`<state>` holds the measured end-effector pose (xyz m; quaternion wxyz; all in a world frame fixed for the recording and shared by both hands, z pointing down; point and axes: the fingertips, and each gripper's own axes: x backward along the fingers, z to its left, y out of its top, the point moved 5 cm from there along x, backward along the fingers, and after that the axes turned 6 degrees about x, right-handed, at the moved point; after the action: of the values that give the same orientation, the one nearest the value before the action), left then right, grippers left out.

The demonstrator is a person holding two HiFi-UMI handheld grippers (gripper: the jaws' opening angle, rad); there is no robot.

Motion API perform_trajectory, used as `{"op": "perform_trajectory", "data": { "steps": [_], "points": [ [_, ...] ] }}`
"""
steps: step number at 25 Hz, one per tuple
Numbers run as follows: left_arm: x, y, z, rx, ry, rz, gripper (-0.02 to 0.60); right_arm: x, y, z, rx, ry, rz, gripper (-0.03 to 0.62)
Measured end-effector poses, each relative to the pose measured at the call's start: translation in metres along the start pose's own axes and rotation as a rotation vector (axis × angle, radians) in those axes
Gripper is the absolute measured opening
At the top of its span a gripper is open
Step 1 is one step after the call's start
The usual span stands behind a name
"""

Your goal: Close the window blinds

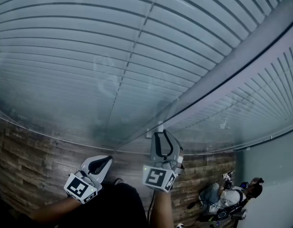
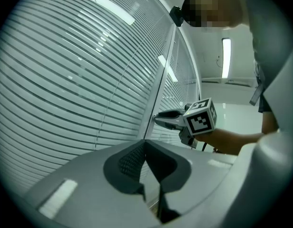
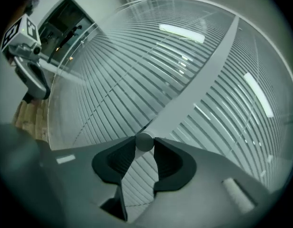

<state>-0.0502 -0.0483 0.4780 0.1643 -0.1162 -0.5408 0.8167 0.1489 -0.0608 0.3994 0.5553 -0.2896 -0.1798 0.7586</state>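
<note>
Pale grey slats of the window blinds [image 1: 80, 56] fill the left pane behind glass, with thin dark lines seen between them. Wood-plank flooring [image 1: 27, 160] is seen below the pane in the head view. The left gripper [image 1: 104, 161] is held level, low and just short of the glass; its jaws are clenched tip to tip with nothing between them, as its own view makes plain. To its right, the right gripper [image 1: 162, 136] is raised to the foot of the grey post [image 1: 232, 65] that divides the two panes. Its jaws are clamped on a small round knob [image 3: 144, 141] mounted on that post, one pad pressed to each side. Further right, a second run of slats is seen behind the other pane, with wider gaps between them.
</note>
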Motion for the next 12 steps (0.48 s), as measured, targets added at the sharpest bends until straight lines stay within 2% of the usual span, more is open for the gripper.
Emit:
{"op": "perform_trajectory", "data": {
  "steps": [4, 8, 10, 12],
  "points": [
    [0.001, -0.001, -0.002, 0.002, 0.005, -0.003, -0.002, 0.0, 0.001, 0.004, 0.151, -0.018, 0.027, 0.126],
    [-0.001, -0.002, -0.008, -0.006, 0.006, -0.004, -0.002, 0.001, 0.0, 0.005, 0.235, -0.017, 0.016, 0.124],
    [-0.002, -0.004, -0.012, -0.003, 0.006, -0.003, -0.002, 0.0, 0.0, 0.005, 0.24, -0.015, -0.002, 0.126],
    [-0.004, -0.006, -0.016, 0.002, 0.011, -0.005, -0.002, 0.001, 0.001, 0.003, 0.159, -0.008, -0.036, 0.13]
  ]
}}
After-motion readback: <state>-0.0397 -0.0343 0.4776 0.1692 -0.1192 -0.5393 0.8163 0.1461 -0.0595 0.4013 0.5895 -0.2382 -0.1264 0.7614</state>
